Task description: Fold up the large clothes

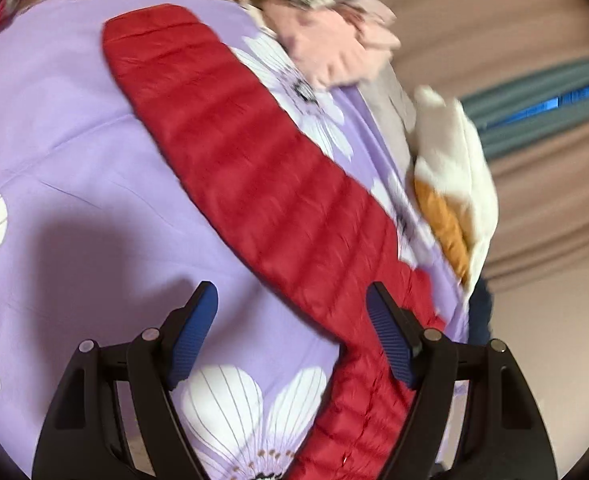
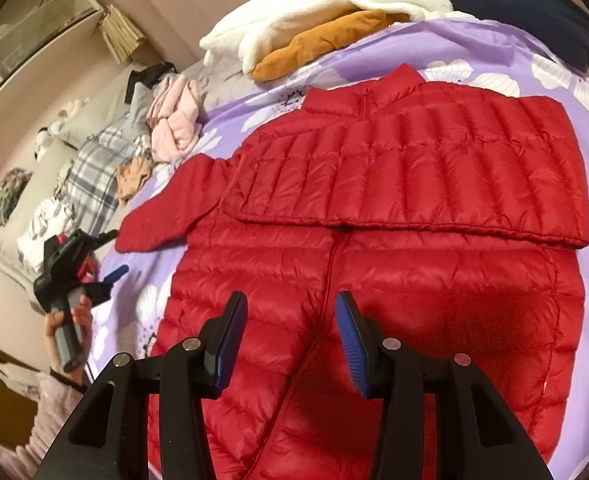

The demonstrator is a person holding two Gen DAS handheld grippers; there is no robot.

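A red quilted puffer jacket [image 2: 394, 208] lies flat on a purple flowered bedsheet [image 2: 554, 92], collar at the far side. One sleeve is folded across the chest; the other sleeve [image 2: 170, 212] sticks out to the left. My right gripper [image 2: 292, 312] is open and empty, hovering above the jacket's lower front by the zipper. My left gripper [image 1: 292, 304] is open and empty above the sheet beside the outstretched sleeve [image 1: 254, 168]. It also shows in the right wrist view [image 2: 110, 274], held in a hand off the bed's left edge.
A pile of white, orange and navy clothes [image 2: 334, 24] lies beyond the collar. Pink, plaid and tan garments [image 2: 150, 132] are heaped at the left of the bed. A shelf unit [image 2: 34, 28] stands against the wall.
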